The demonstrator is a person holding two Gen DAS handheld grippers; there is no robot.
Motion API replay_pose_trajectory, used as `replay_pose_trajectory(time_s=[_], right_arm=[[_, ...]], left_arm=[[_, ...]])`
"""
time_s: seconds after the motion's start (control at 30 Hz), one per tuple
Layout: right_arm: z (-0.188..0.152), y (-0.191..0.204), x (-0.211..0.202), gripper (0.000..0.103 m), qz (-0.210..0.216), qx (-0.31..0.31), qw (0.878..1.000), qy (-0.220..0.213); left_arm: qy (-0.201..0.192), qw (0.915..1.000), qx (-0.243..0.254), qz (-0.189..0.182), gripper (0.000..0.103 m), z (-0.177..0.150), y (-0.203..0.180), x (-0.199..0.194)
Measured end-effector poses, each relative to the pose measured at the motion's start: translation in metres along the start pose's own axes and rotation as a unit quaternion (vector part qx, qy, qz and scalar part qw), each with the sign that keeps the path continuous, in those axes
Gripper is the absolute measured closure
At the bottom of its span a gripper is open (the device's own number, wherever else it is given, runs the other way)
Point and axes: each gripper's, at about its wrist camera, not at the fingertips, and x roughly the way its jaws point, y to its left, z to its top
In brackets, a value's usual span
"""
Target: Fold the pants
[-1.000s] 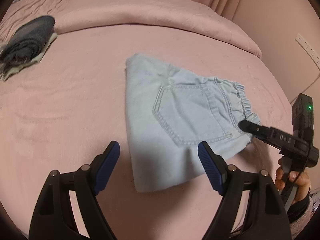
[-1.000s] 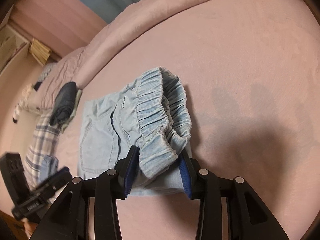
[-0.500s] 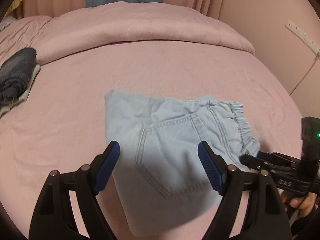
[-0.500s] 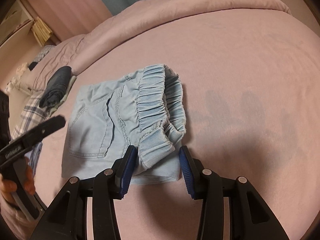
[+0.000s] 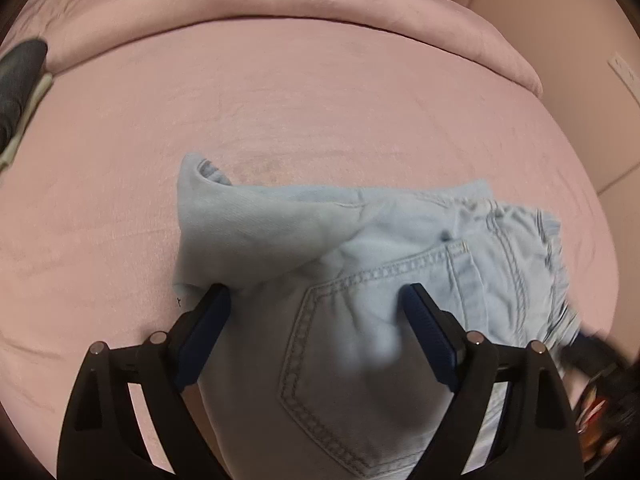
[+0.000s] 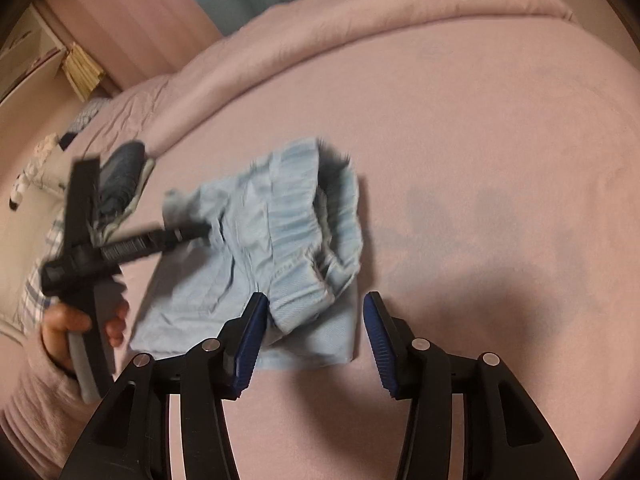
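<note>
Light denim pants (image 5: 360, 280) lie nearly folded on bed; left gripper (image 5: 316, 304) and right gripper (image 6: 316, 320) gape, apparently holding nothing.

1. The left gripper (image 5: 316, 312) has its fingers (image 5: 208, 320) spread wide apart and reaches forward, low.
2. The right gripper (image 6: 314, 320) also has its fingers (image 6: 378, 340) spread wide apart.
3. The left hand (image 6: 80, 328) wraps around the handle of its gripper, with the pink sleeve at the wrist.
</note>
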Motion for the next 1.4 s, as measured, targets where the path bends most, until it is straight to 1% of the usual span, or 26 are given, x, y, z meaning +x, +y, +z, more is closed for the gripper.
replay_pose_trajectory(time_s=[0.1, 0.13, 0.2, 0.3, 0.37, 0.47, 0.57, 0.63, 0.7, 0.73, 0.8, 0.83, 0.9, 0.93, 1.0, 1.13, 1.17, 1.23, 1.27, 1.33, 1.4], right_arm=[[0.012, 0.006, -0.02, 0.054, -0.01, -0.015, 0.999, -0.047], [0.017, 0.01, -0.023, 0.054, -0.012, -0.025, 0.998, -0.057], [0.028, 0.019, -0.02, 0.054, -0.022, -0.045, 0.997, -0.061], [0.044, 0.037, -0.003, 0.054, -0.028, -0.082, 0.994, -0.059], [0.054, 0.049, 0.013, 0.054, -0.041, -0.106, 0.992, -0.054], [0.064, 0.057, 0.035, 0.054, -0.049, -0.118, 0.991, -0.039], [0.067, 0.056, 0.058, 0.054, -0.089, -0.131, 0.987, -0.01], [0.062, 0.049, 0.071, 0.054, -0.102, -0.13, 0.986, 0.025], [0.061, 0.044, 0.073, 0.054, -0.097, -0.124, 0.987, 0.032], [0.061, 0.044, 0.07, 0.054, -0.096, -0.123, 0.987, 0.033], [0.061, 0.049, 0.064, 0.054, -0.107, -0.123, 0.986, 0.036], [0.061, 0.052, 0.06, 0.054, -0.116, -0.124, 0.985, 0.032], [0.06, 0.071, 0.05, 0.054, -0.128, -0.145, 0.981, 0.005], [0.06, 0.079, 0.046, 0.054, -0.125, -0.156, 0.98, -0.007], [0.058, 0.097, 0.045, 0.054, -0.094, -0.178, 0.979, -0.017], [0.053, 0.132, 0.07, 0.054, -0.048, -0.219, 0.974, 0.017], [0.053, 0.142, 0.08, 0.054, -0.027, -0.227, 0.973, 0.029], [0.054, 0.156, 0.097, 0.054, 0.0, -0.236, 0.971, 0.047], [0.055, 0.164, 0.107, 0.054, 0.002, -0.241, 0.969, 0.058], [0.054, 0.178, 0.125, 0.06, -0.002, -0.257, 0.963, 0.076], [0.053, 0.187, 0.144, 0.061, -0.008, -0.265, 0.959, 0.097]], left_arm=[[-0.013, 0.9999, 0.009, 0.001, 0.016, -0.005, -0.001, -0.004], [-0.016, 0.9998, 0.008, 0.001, 0.016, -0.007, 0.0, -0.007], [-0.025, 0.9997, 0.003, 0.0, 0.019, -0.012, 0.001, -0.011], [-0.035, 0.9994, -0.002, -0.002, 0.02, -0.02, 0.005, -0.023], [-0.044, 0.999, 0.003, -0.001, 0.02, -0.029, 0.004, -0.034], [-0.051, 0.9986, 0.01, -0.004, 0.02, -0.045, 0.001, -0.049], [-0.046, 0.9987, 0.02, -0.013, 0.02, -0.068, 0.001, -0.058], [-0.027, 0.999, 0.026, -0.024, 0.02, -0.087, 0.001, -0.052], [-0.011, 0.9993, 0.021, -0.03, 0.02, -0.102, 0.002, -0.044], [-0.007, 0.9993, 0.01, -0.035, 0.02, -0.11, 0.005, -0.041], [-0.019, 0.9989, -0.003, -0.042, 0.02, -0.118, 0.007, -0.046], [-0.017, 0.9987, -0.011, -0.047, 0.02, -0.121, 0.008, -0.048], [-0.018, 0.9985, -0.018, -0.049, 0.02, -0.127, 0.008, -0.053], [-0.018, 0.9985, -0.016, -0.048, 0.02, -0.131, 0.007, -0.054], [-0.018, 0.9987, -0.012, -0.045, 0.02, -0.135, 0.006, -0.055], [-0.018, 0.9989, -0.01, -0.042, 0.021, -0.138, 0.004, -0.055], [-0.017, 0.999, -0.009, -0.04, 0.023, -0.136, 0.004, -0.054], [-0.016, 0.9992, -0.007, -0.037, 0.024, -0.136, 0.004, -0.052], [-0.016, 0.9992, -0.007, -0.037, 0.024, -0.135, 0.003, -0.052], [-0.016, 0.9992, -0.004, -0.036, 0.024, -0.135, 0.002, -0.05], [-0.018, 0.9994, 0.002, -0.031, 0.025, -0.136, 0.0, -0.049]])
